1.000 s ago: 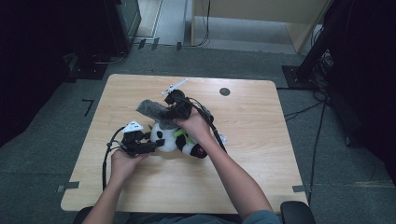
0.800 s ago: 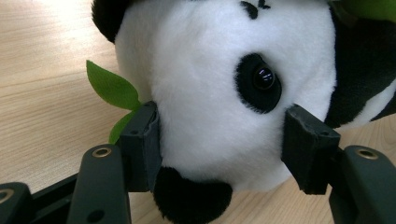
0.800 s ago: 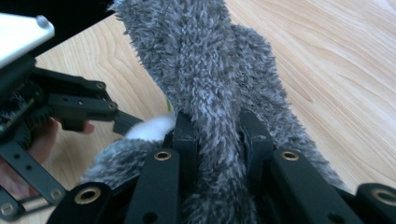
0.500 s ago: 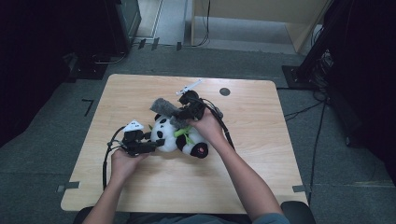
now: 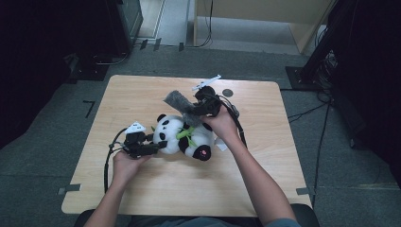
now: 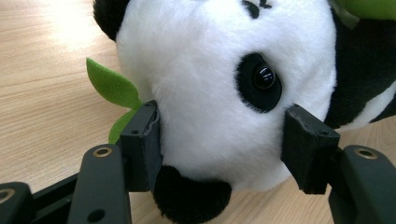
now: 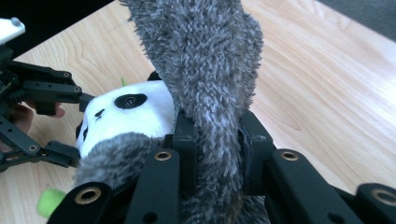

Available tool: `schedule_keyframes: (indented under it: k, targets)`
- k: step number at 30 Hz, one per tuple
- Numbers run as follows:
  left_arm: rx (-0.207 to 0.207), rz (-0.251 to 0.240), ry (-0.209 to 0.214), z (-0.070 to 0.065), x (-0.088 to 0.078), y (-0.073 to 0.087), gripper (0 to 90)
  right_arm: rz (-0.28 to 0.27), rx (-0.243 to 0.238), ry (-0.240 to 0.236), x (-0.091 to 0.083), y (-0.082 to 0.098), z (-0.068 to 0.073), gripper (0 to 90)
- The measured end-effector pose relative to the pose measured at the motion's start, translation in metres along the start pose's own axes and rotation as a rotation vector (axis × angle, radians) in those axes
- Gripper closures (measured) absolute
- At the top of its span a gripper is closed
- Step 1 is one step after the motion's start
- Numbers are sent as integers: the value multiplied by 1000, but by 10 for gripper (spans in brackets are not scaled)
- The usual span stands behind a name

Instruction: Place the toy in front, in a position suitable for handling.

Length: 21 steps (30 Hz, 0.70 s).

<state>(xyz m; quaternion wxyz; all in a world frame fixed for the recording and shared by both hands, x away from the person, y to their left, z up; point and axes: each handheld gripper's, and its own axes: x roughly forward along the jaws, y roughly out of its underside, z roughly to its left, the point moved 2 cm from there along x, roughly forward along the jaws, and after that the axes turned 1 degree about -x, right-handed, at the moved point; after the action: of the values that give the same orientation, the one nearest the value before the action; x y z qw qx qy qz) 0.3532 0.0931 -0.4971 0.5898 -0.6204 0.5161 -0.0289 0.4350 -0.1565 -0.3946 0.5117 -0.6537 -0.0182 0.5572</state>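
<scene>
The right gripper (image 5: 197, 109) pinches a grey fuzzy plush strip (image 7: 205, 70) tightly between its jaws, above the middle of the light wooden table (image 5: 142, 94). The left gripper (image 5: 158, 143) is clamped on the white head of a black-and-white plush panda (image 5: 182, 137), one pad on each cheek. The panda lies on the table at the centre, with green felt leaves (image 6: 114, 95) at its neck. From the panda there is bare wood toward 6 o'clock and 3 o'clock, up to the table edges. A small dark round mark (image 5: 228, 92) sits at 1 o'clock, near the far edge.
</scene>
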Motion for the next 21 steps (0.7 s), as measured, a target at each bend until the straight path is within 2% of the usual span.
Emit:
schedule_keyframes:
  k: [5, 7, 11, 12, 13, 16, 18, 21]
  targets:
    - [-3, -2, 3, 0, 0, 0, 368, -26, 4, -3, -12, -2, 0, 738]
    - [9, 2, 1, -1, -1, 0, 369, -42, -4, -18, -17, -3, 4, 738]
    - [5, -3, 5, -1, -1, 0, 369, -65, -35, -42, -24, -8, 16, 738]
    - [4, -4, 5, -1, -1, 0, 369, -68, -49, -62, -26, -10, 23, 738]
    - [3, -5, 5, -1, -1, 0, 369, -68, -49, -62, -26, -10, 23, 738]
    - [5, -7, 5, -1, -1, 0, 368, -58, -71, -89, -23, -11, 35, 737]
    - [7, -7, 3, -1, -1, 0, 368, -35, -91, -107, -14, -9, 44, 734]
    - [7, -8, 1, -1, -1, 0, 368, -17, -99, -113, -6, -8, 49, 731]
